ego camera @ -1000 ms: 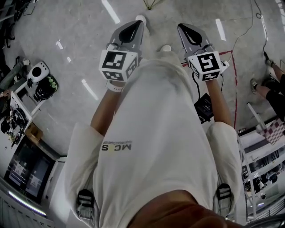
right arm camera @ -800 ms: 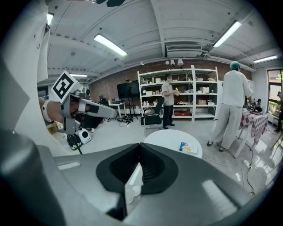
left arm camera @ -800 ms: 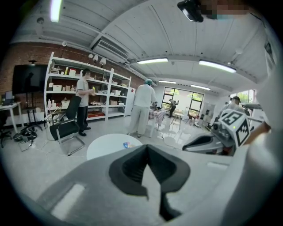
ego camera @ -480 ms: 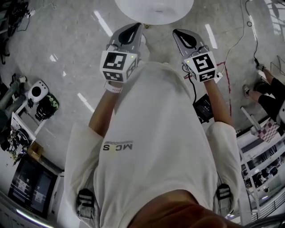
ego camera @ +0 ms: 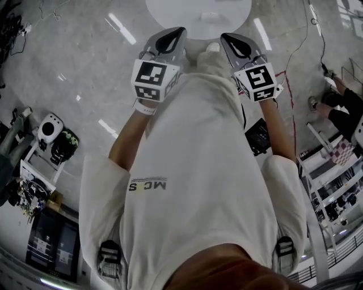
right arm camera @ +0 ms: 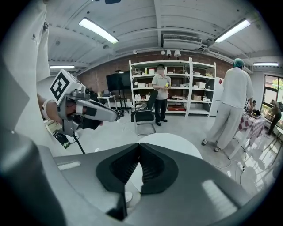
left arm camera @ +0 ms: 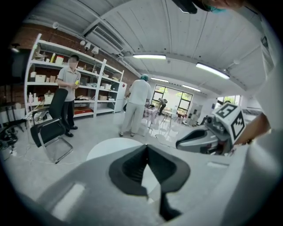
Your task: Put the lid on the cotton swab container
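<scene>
Head view: left tongs [ego camera: 181, 30], right tongs [ego camera: 223, 37] closed near white table [ego camera: 170, 11].

Left gripper [ego camera: 177, 33], right gripper [ego camera: 228, 38], jaws together (both empty)

Round white table [ego camera: 170, 16] cut off at the head view's top edge; small item [ego camera: 209, 16] on it unidentifiable.

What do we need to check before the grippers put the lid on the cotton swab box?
1. Left gripper empty: ok, jaws together on nothing.
2. Right gripper empty: ok, jaws together on nothing.
3. Jaws opened for grabbing: not ok, both shut.
4. Round white table ahead: ok.
5. Container and lid spotted: cannot tell, only a tiny pale shape shows on the table.
</scene>
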